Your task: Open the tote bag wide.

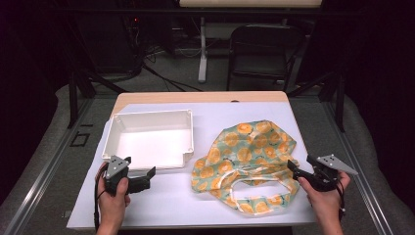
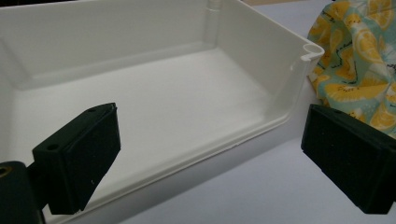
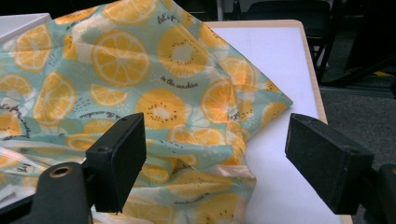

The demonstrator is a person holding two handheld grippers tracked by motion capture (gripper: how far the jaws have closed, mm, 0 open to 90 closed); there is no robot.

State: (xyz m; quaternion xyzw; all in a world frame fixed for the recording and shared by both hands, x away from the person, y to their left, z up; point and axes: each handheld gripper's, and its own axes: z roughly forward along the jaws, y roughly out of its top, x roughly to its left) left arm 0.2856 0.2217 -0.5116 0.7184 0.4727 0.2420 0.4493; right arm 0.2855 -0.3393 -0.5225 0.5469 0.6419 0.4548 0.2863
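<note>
**Two open grippers at a table with a tray and a bag**

Two hand-held grippers sit low over a white-covered table [image 1: 161, 196], each gripped by one hand. The left gripper [image 1: 147, 175] has its jaws spread wide and holds nothing; in the left gripper view [image 2: 210, 154] its two black pads stand far apart with bare table between them. Just ahead of it lies a white tray [image 1: 147, 139], empty, its near wall close in front of the jaws; the left gripper view looks straight over that low wall [image 2: 224, 144] into the tray's floor. To the right of this gripper, beyond the tray's corner, the edge of the bag [image 2: 359, 60] appears.

The right gripper [image 1: 293, 169] is likewise wide open and grasps nothing. Its jaw tips point left, towards a crumpled cloth bag [image 1: 249, 156] printed with orange and lemon slices on pale green. In the right gripper view [image 3: 217, 149] the bag [image 3: 140, 79] lies directly ahead and to the left, reaching between the jaws; whether either pad touches the cloth cannot be told. The bag's handles [image 1: 254, 188] lie on the side nearest the person. Tray and bag lie side by side, just apart.
</note>
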